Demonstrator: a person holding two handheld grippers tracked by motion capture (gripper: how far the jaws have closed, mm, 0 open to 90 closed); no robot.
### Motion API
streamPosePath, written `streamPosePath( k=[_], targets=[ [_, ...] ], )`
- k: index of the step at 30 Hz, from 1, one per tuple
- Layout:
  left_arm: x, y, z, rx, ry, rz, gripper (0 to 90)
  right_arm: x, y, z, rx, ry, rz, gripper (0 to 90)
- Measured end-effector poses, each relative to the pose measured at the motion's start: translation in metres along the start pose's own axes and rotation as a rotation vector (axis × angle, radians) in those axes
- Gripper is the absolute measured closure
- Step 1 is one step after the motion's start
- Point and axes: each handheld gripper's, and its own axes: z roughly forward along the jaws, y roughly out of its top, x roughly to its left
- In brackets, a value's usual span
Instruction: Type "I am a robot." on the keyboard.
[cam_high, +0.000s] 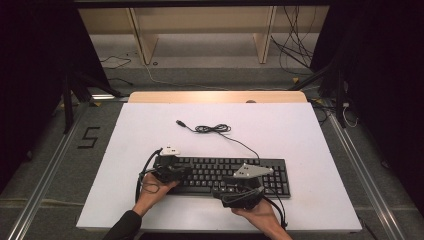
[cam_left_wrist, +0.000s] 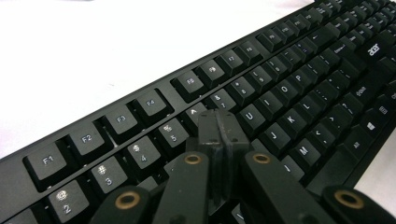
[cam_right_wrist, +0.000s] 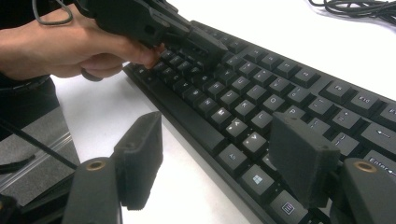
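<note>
A black keyboard (cam_high: 227, 175) lies on the white tabletop (cam_high: 150, 130) near its front edge, parallel to that edge, with its cable (cam_high: 215, 129) trailing in a loose coil toward the middle of the tabletop. The left hand-held gripper (cam_left_wrist: 219, 128) has its jaws pressed together with nothing between them, their tips resting on the keys of the keyboard's left half, around the 6 and the letters below it. The right hand-held gripper (cam_right_wrist: 215, 158) hovers at the keyboard's front edge, right of its middle, with its jaws spread wide and holding nothing.
</note>
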Motion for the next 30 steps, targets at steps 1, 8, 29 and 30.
streamPosePath(
  k=[1, 8, 29, 30],
  targets=[
    [0.0, 0.0, 0.0, 0.002, 0.002, 0.001, 89.0, 0.0, 0.0, 0.0, 0.0, 0.001, 0.0, 36.2],
    [0.001, -0.001, 0.001, 0.006, 0.003, -0.003, 89.0, 0.0, -0.001, -0.001, 0.002, 0.001, 0.0, 36.1],
    [0.004, -0.002, -0.009, -0.039, 0.001, -0.038, 86.7, -0.011, 0.001, -0.006, -0.022, -0.049, 0.022, 39.7],
    [0.004, -0.002, -0.011, -0.046, -0.004, -0.038, 85.3, -0.012, 0.001, -0.006, -0.023, -0.053, 0.023, 41.7]
  ],
)
